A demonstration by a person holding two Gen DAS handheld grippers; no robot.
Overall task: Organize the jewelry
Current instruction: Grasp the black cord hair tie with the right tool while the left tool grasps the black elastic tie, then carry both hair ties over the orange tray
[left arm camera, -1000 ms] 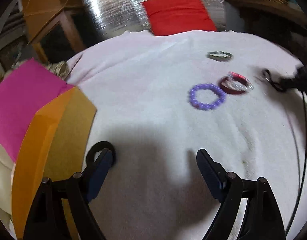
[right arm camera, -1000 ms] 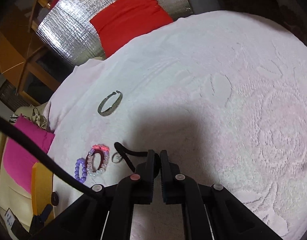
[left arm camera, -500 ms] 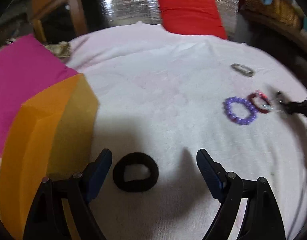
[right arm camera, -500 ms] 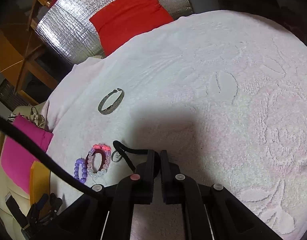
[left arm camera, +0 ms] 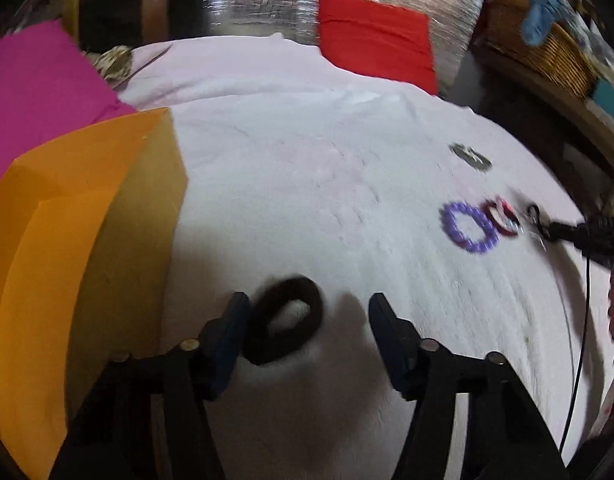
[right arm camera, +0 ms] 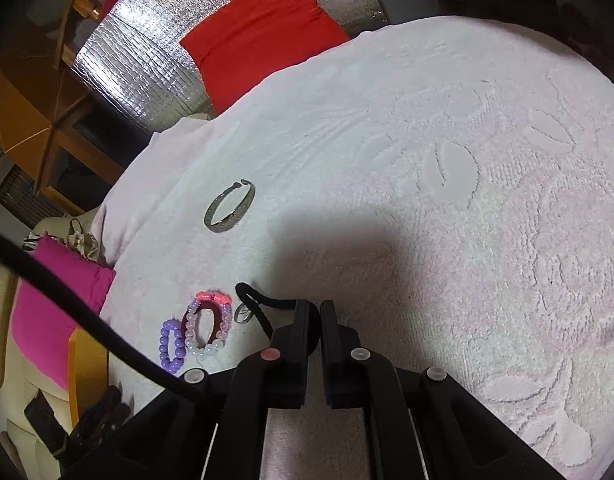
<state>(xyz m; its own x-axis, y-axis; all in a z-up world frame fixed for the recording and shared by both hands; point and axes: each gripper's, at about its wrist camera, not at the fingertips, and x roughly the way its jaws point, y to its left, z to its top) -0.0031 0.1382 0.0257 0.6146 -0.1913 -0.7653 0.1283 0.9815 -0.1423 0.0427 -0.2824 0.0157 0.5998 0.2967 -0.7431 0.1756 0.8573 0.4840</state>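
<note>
Left gripper (left arm camera: 307,322) wide; right gripper (right arm camera: 314,314) closed

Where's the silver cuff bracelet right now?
The silver cuff bracelet lies on the pink towel, left in the right wrist view, beyond the purple bead bracelet and nearer the red cushion.

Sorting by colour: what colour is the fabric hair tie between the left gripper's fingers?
Black, clearest in the left wrist view.

Orange box (left arm camera: 87,248) crowds the black scrunchie's (left arm camera: 285,320) left; towel (left arm camera: 307,184) beyond lies open.
</note>
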